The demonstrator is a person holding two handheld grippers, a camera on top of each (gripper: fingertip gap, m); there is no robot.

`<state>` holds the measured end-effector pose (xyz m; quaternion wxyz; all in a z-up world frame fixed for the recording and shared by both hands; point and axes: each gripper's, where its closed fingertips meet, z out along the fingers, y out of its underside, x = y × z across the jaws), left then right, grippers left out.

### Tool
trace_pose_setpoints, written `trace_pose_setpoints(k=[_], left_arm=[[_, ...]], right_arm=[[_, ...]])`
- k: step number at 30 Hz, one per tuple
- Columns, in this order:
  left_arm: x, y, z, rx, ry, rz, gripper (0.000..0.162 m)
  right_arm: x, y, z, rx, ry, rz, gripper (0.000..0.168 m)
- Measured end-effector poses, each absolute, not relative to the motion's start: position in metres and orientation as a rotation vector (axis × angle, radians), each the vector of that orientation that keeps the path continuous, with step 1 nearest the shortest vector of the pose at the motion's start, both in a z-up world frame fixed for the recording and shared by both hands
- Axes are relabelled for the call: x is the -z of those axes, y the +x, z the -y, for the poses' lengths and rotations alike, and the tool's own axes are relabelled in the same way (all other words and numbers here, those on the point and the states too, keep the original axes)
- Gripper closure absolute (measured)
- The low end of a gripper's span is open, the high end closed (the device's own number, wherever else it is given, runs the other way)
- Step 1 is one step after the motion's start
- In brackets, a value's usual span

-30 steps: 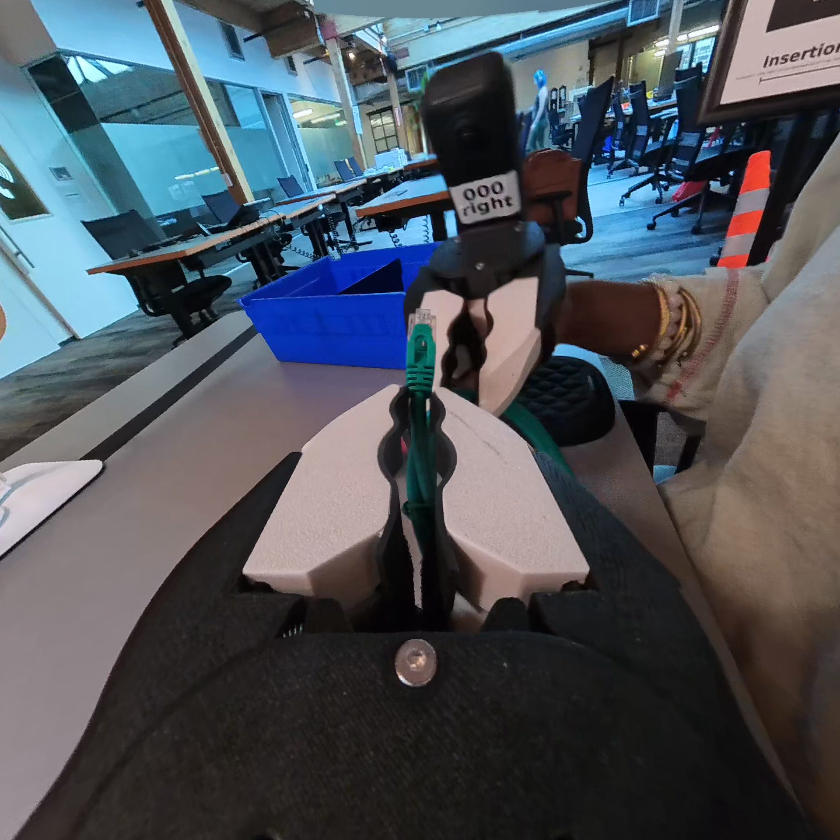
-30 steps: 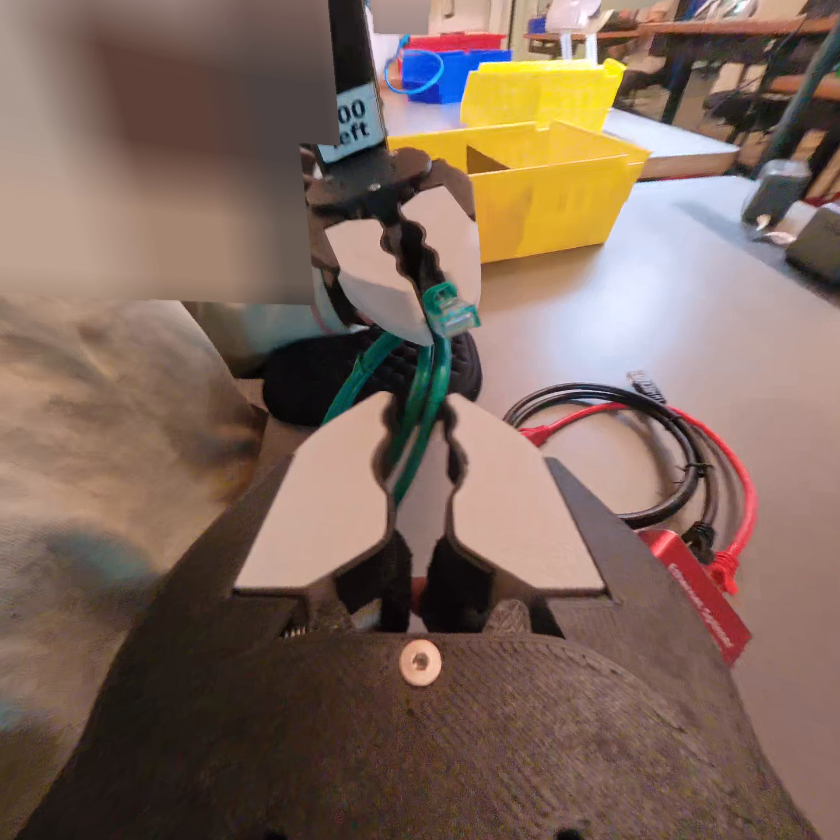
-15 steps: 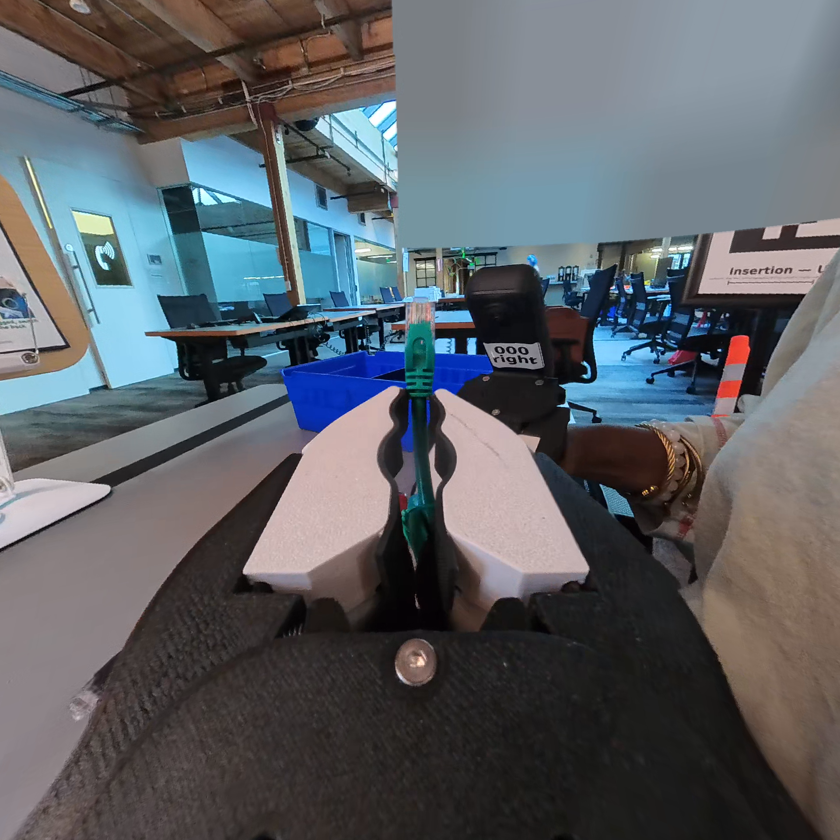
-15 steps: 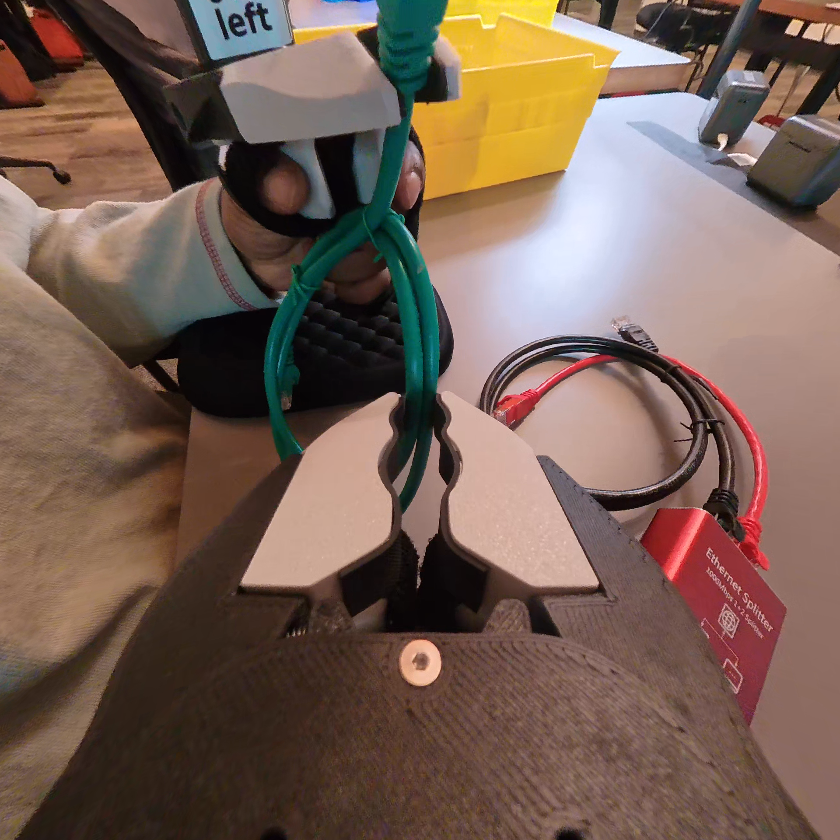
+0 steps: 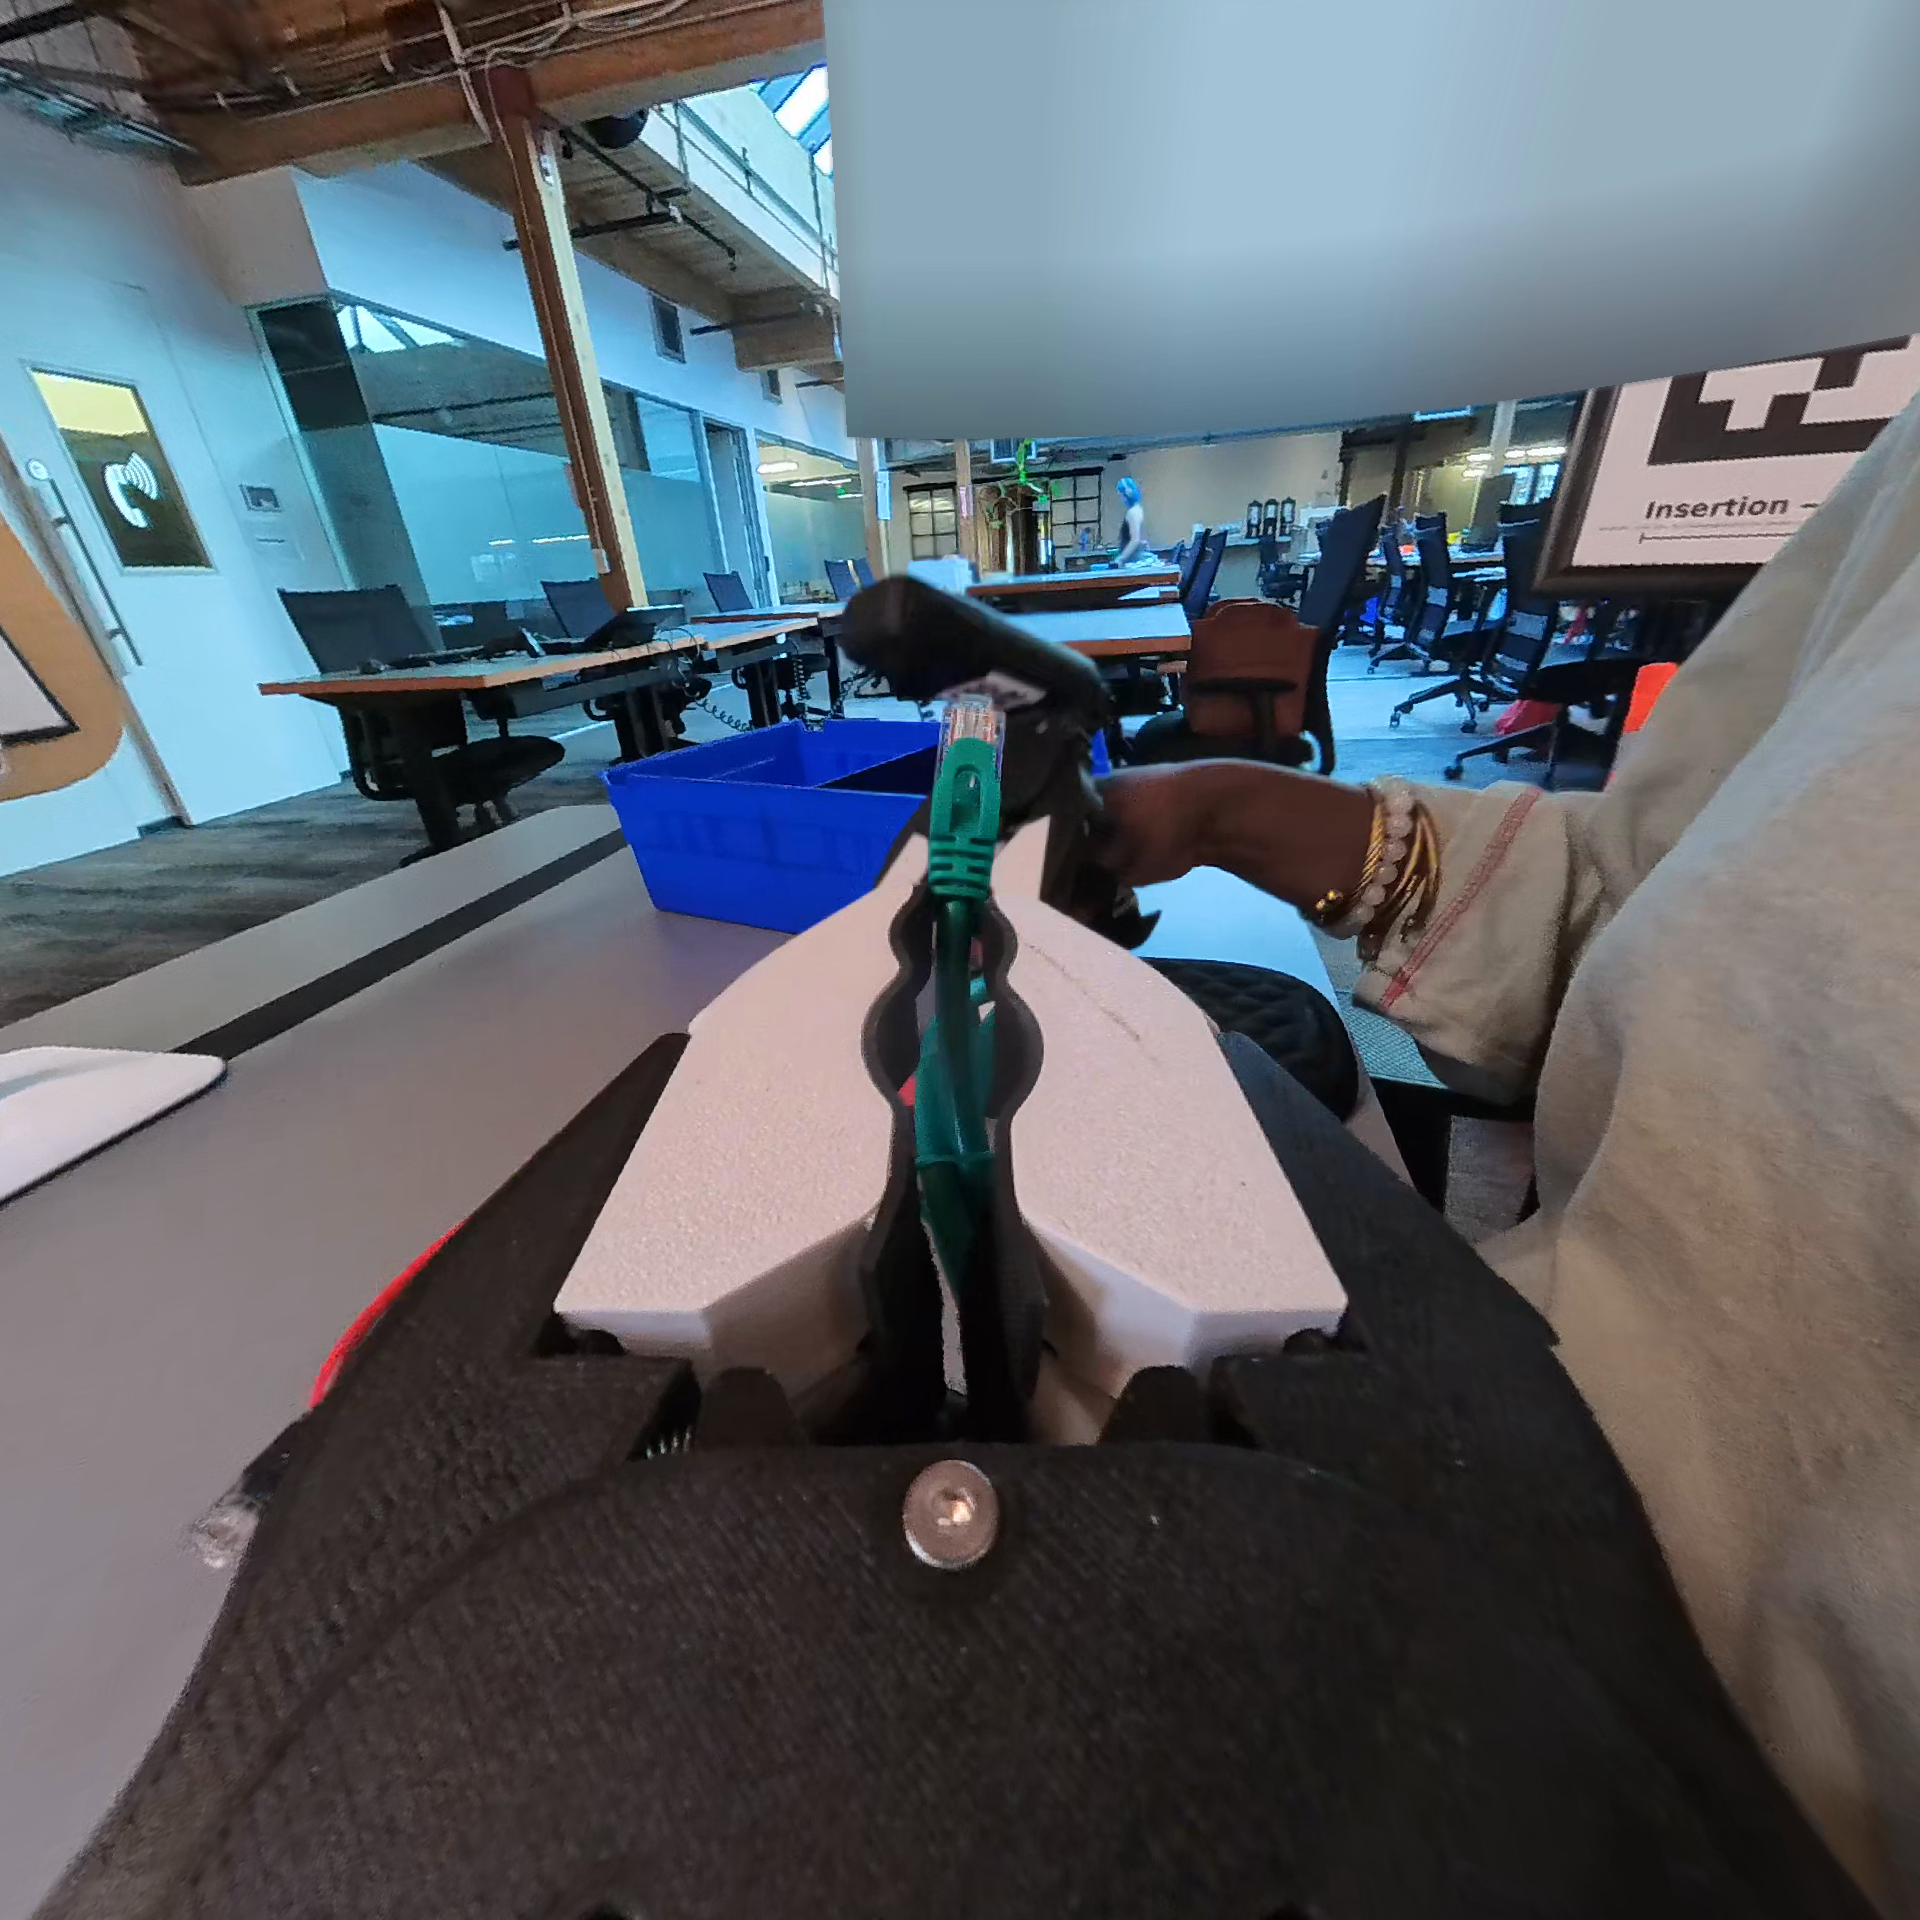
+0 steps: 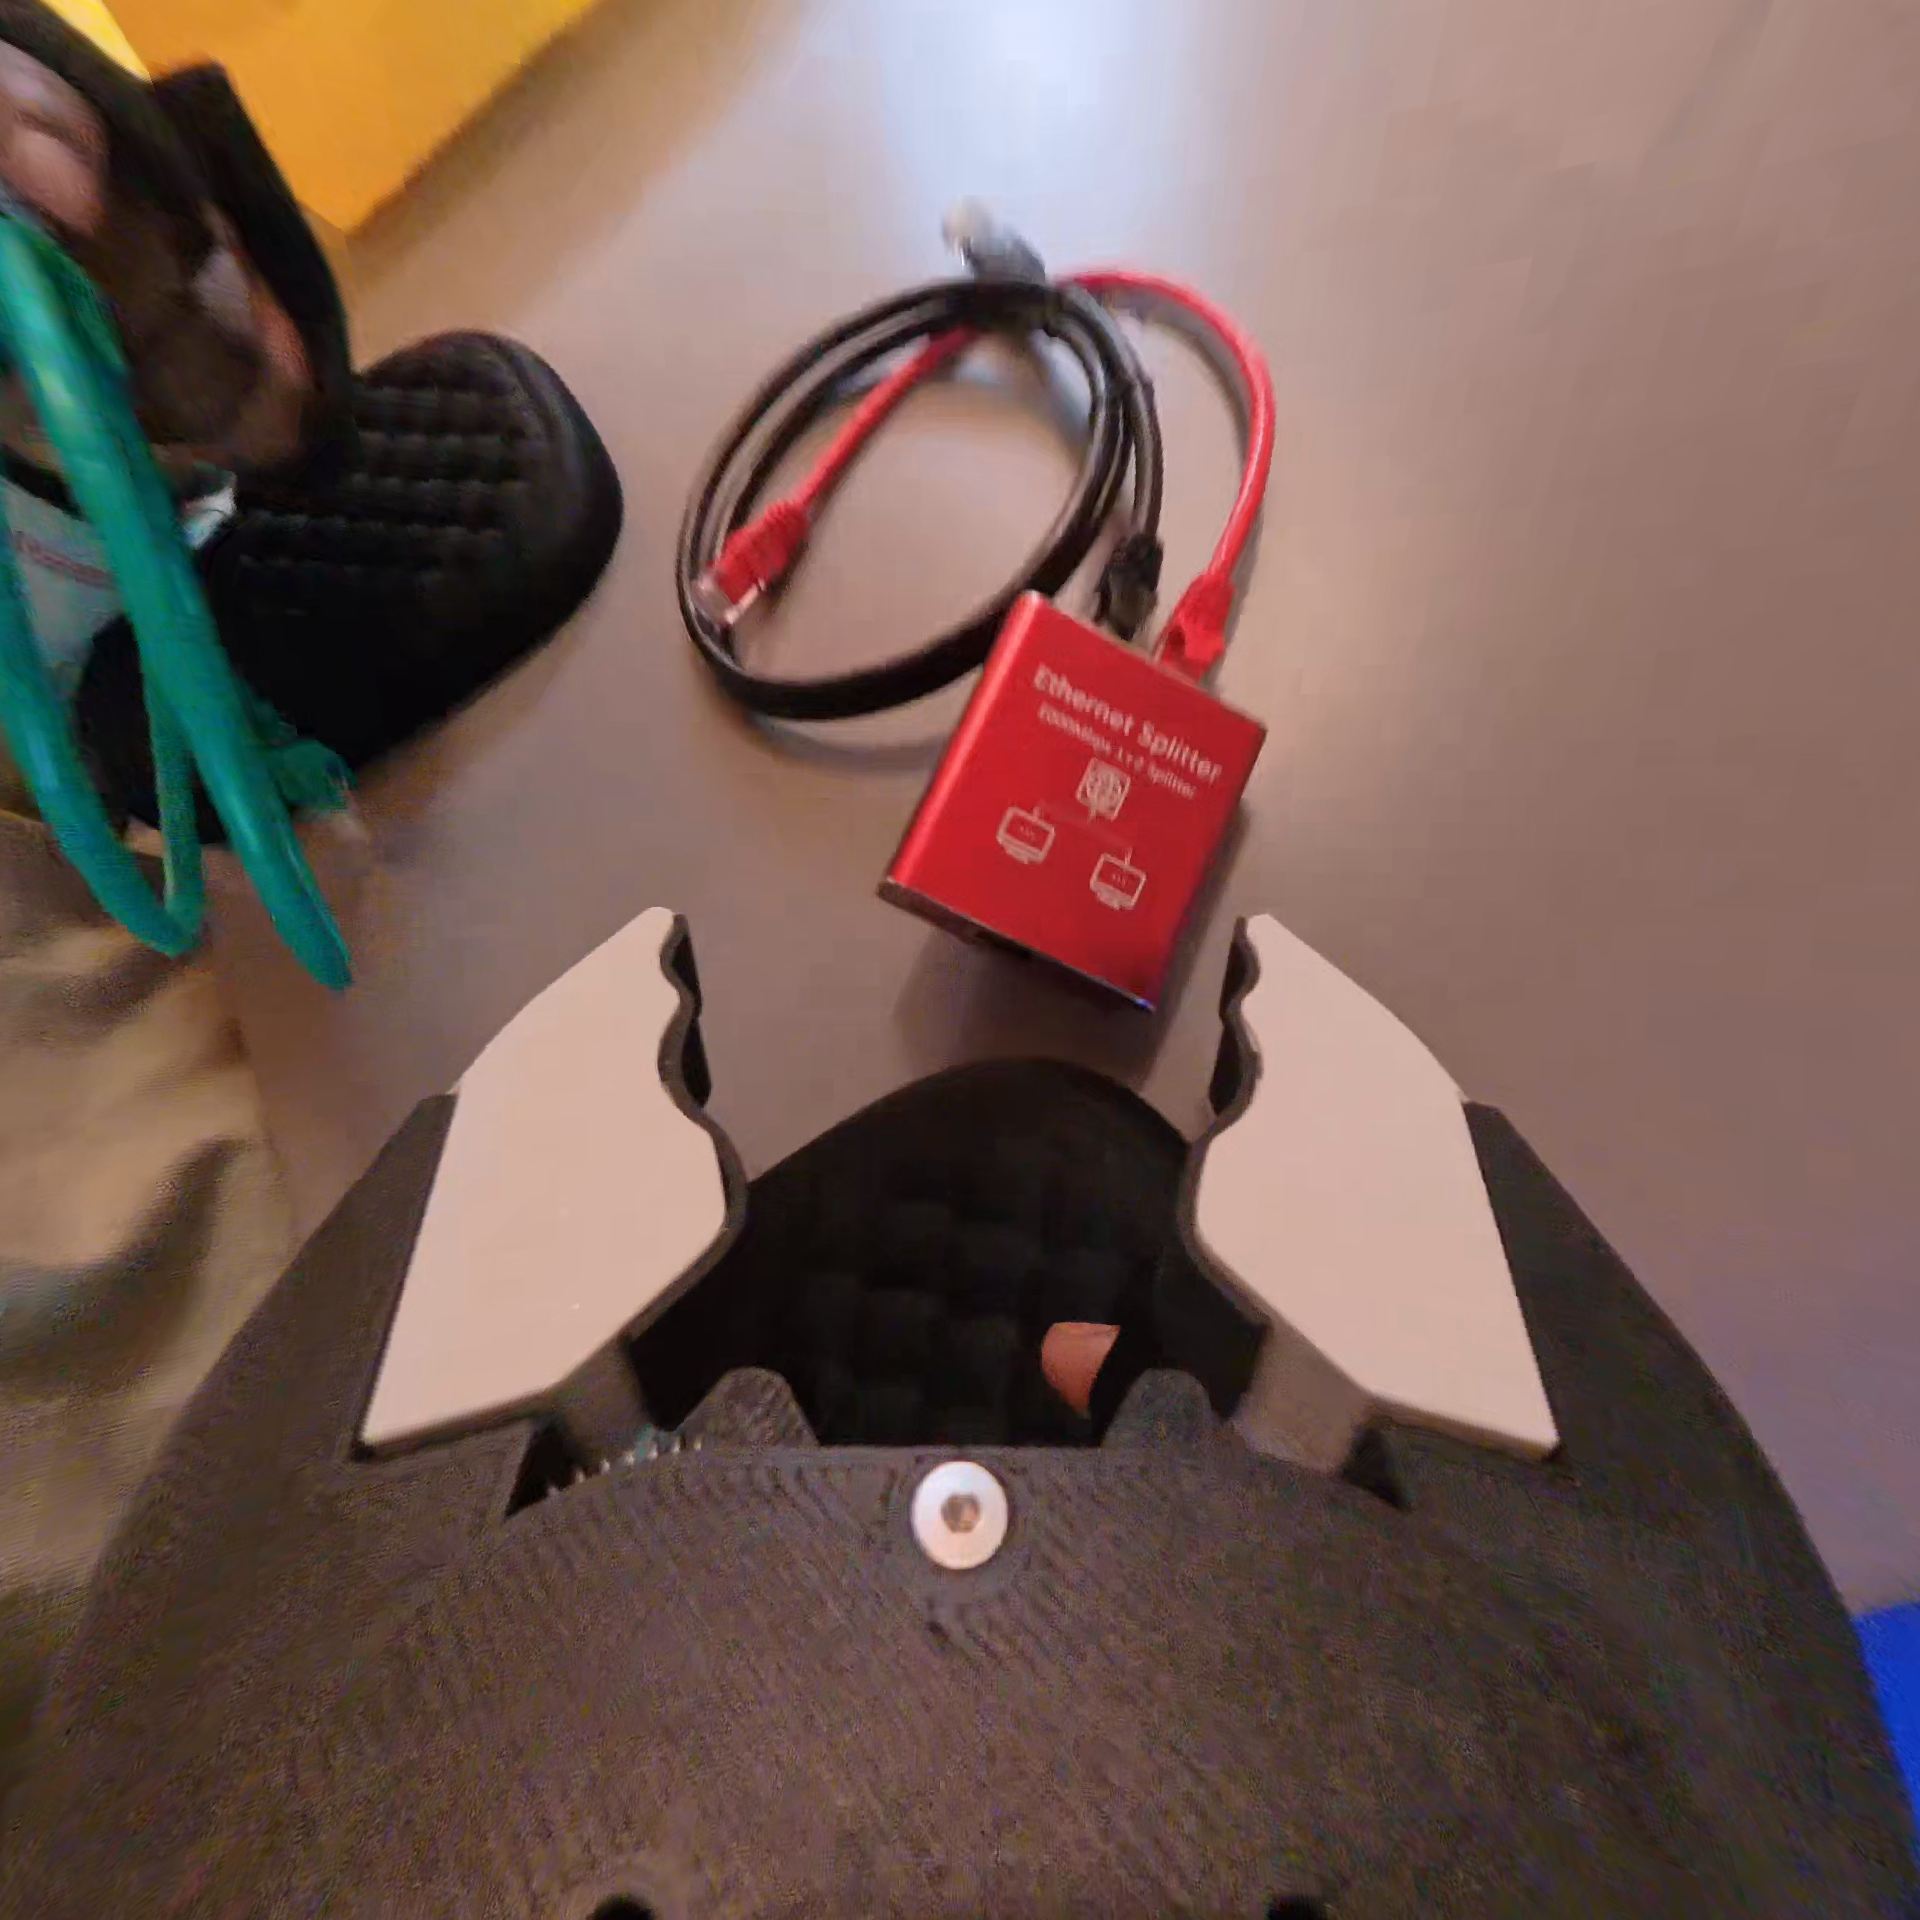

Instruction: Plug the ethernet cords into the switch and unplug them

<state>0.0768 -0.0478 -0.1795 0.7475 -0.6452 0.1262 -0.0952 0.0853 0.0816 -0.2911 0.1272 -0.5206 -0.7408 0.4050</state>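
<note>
Grey table (image 6: pixel 1558 416): blue bin (image 5: pixel 769 831), contents unseen; left claw (image 5: pixel 961 914) pinching green cord (image 5: pixel 961 831), right claw (image 6: pixel 961 997) spread.

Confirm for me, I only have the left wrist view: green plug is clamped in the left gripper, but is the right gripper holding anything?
Observer: No. The right gripper is open and empty, with its fingers spread wide.
Operator: Where's the switch?
Observer: The red switch lies flat on the table, just beyond the right gripper's fingertips.
Operator: Anything plugged in already?
Observer: Yes. A red cord and a black cord enter the switch's far edge side by side.
</note>
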Motion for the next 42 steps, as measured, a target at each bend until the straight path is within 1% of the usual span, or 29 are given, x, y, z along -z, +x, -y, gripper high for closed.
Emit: trace_pose_setpoints(k=[4, 5, 6, 9, 13, 15, 16, 19, 21, 23, 26, 28, 31, 32, 33, 35, 38, 42], left_arm=[[0.175, 0.075, 0.053, 0.187, -1.409, -0.281, 0.153], [0.174, 0.075, 0.055, 0.183, -1.410, -0.285, 0.153], [0.174, 0.074, 0.056, 0.173, -1.413, -0.285, 0.153], [0.171, 0.073, 0.060, 0.161, -1.415, -0.287, 0.153], [0.167, 0.070, 0.066, 0.140, -1.415, -0.285, 0.153], [0.165, 0.069, 0.070, 0.136, -1.417, -0.285, 0.153], [0.164, 0.068, 0.073, 0.131, -1.417, -0.284, 0.153], [0.156, 0.067, 0.083, 0.125, -1.397, -0.282, 0.153], [0.151, 0.066, 0.087, 0.127, -1.383, -0.286, 0.153], [0.147, 0.066, 0.090, 0.124, -1.371, -0.288, 0.153], [0.147, 0.066, 0.093, 0.106, -1.373, -0.295, 0.153], [0.146, 0.067, 0.095, 0.103, -1.371, -0.299, 0.153], [0.144, 0.065, 0.097, 0.097, -1.362, -0.300, 0.153], [0.144, 0.064, 0.098, 0.097, -1.358, -0.298, 0.153], [0.143, 0.063, 0.099, 0.097, -1.355, -0.296, 0.153], [0.143, 0.062, 0.100, 0.099, -1.352, -0.294, 0.154], [0.144, 0.062, 0.100, 0.096, -1.357, -0.298, 0.153], [0.146, 0.061, 0.099, 0.107, -1.360, -0.298, 0.153]], right_arm=[[0.315, 0.082, -0.080, -1.140, -1.625, 2.224, 0.071], [0.314, 0.082, -0.076, -1.160, -1.634, 2.234, 0.076], [0.313, 0.082, -0.072, -1.172, -1.643, 2.238, 0.076], [0.311, 0.092, -0.053, -1.203, -1.621, 2.321, 0.087], [0.305, 0.106, -0.009, -1.330, -1.454, 2.488, 0.091], [0.301, 0.112, 0.003, -1.309, -1.264, 2.590, 0.097], [0.296, 0.111, 0.001, -1.269, -1.124, 2.609, 0.096], [0.273, 0.097, -0.007, -1.096, -0.597, 2.530, 0.077], [0.264, 0.087, -0.007, -0.913, -0.176, 2.473, 0.070], [0.266, 0.079, -0.006, -0.721, 0.128, 2.457, 0.072], [0.288, 0.071, -0.010, -0.460, 0.407, 2.535, 0.072], [0.299, 0.066, -0.015, -0.295, 0.603, 2.536, 0.069], [0.308, 0.062, -0.010, -0.179, 0.876, 2.485, 0.064], [0.312, 0.062, -0.010, -0.140, 0.974, 2.467, 0.064], [0.314, 0.062, -0.009, -0.103, 1.062, 2.446, 0.068], [0.316, 0.060, -0.005, -0.080, 1.188, 2.420, 0.067], [0.320, 0.060, -0.006, -0.074, 1.277, 2.460, 0.071], [0.323, 0.058, -0.004, -0.073, 1.262, 2.546, 0.073]])
